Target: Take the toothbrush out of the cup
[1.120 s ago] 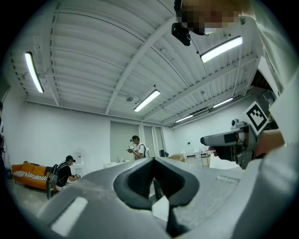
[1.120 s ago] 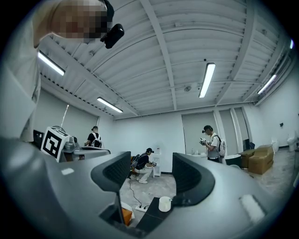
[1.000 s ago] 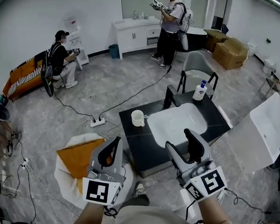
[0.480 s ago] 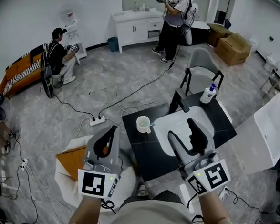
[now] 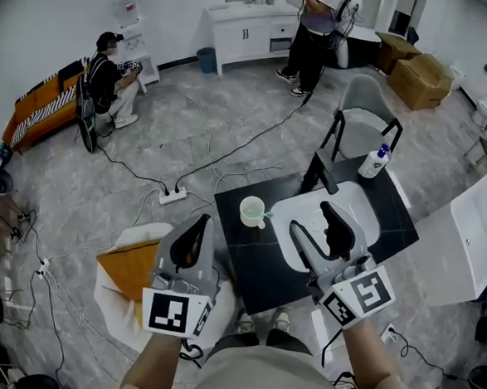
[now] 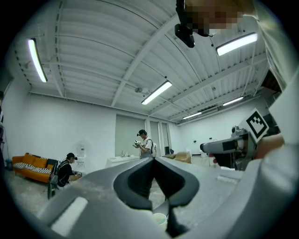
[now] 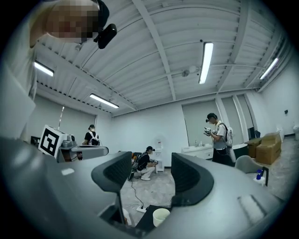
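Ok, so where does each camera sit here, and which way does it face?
Head view: on the person's head, looking steeply down at the black table and cup; left claw and right claw show.
Left gripper view: rides the left claw, tilted up at the ceiling; its shut jaws, the person's shirt and the right claw show.
Right gripper view: rides the right claw, also tilted up; open jaws, left claw show.
Shared: all three show the cup and standing person.

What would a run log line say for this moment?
phase: pre-grasp | left gripper: shut, empty | right gripper: open, empty | cup: upright on black table, untouched | toothbrush: not clearly visible
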Demonstrator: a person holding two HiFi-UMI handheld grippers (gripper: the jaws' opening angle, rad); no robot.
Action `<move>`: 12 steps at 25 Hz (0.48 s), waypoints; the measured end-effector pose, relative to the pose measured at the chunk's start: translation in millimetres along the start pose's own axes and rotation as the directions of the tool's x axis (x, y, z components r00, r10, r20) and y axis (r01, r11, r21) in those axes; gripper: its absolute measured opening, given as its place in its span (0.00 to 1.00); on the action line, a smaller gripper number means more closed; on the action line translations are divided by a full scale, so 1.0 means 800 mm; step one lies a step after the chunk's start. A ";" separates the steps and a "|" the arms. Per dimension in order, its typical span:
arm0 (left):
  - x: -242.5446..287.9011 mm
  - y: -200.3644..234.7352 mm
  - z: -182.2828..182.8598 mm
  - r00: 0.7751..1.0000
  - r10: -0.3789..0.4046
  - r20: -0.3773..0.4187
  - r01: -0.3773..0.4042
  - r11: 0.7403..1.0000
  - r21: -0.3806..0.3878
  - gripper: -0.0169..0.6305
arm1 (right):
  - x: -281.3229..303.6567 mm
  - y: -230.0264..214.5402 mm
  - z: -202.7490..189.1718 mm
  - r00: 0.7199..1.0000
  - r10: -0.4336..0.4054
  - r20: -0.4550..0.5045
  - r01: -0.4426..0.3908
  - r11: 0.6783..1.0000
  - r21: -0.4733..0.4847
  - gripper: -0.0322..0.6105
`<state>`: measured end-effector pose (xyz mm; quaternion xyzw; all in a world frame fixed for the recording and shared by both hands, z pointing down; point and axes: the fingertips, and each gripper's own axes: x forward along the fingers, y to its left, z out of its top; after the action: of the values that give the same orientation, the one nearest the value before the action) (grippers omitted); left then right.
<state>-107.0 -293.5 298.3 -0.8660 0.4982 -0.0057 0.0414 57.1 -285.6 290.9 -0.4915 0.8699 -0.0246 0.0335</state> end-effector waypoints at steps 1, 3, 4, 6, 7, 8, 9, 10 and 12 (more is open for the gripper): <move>0.007 0.001 -0.007 1.000 0.008 -0.004 -0.009 1.000 -0.011 0.03 | 0.007 -0.003 -0.009 1.000 0.007 -0.011 -0.007 1.000 0.004 0.45; 0.020 0.000 -0.020 1.000 0.018 -0.013 -0.019 0.999 -0.028 0.03 | 0.021 -0.010 -0.025 0.999 0.013 -0.029 -0.013 1.000 -0.002 0.45; 0.026 -0.002 -0.028 1.000 0.017 -0.018 -0.017 0.999 -0.034 0.03 | 0.028 -0.013 -0.034 0.999 0.013 -0.037 -0.013 1.000 -0.006 0.45; 0.038 -0.007 -0.044 0.999 0.008 -0.033 -0.009 0.999 -0.039 0.03 | 0.040 -0.021 -0.055 0.999 0.012 -0.051 -0.012 1.000 0.000 0.44; 0.043 -0.009 -0.053 0.999 0.006 -0.042 -0.008 0.999 -0.037 0.03 | 0.046 -0.026 -0.066 0.998 0.013 -0.057 -0.013 1.000 0.010 0.44; 0.049 -0.010 -0.062 0.999 0.007 -0.051 -0.008 0.999 -0.033 0.03 | 0.053 -0.030 -0.078 0.998 0.015 -0.062 -0.013 1.000 0.021 0.44; 0.055 -0.009 -0.072 0.998 0.008 -0.061 -0.009 1.000 -0.028 0.03 | 0.060 -0.035 -0.090 0.998 0.016 -0.068 -0.014 0.999 0.033 0.44; 0.061 -0.008 -0.082 0.997 0.008 -0.072 -0.010 1.000 -0.027 0.03 | 0.067 -0.039 -0.102 0.997 0.018 -0.076 -0.014 0.999 0.045 0.44; 0.073 -0.005 -0.101 0.996 0.010 -0.089 -0.014 0.999 -0.038 0.03 | 0.078 -0.047 -0.129 0.995 0.022 -0.099 -0.016 0.998 0.058 0.44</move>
<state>-78.4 -347.3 377.2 -0.8626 0.5048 -0.0344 0.0025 48.4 -357.7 394.5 -0.4802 0.8740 -0.0736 0.0044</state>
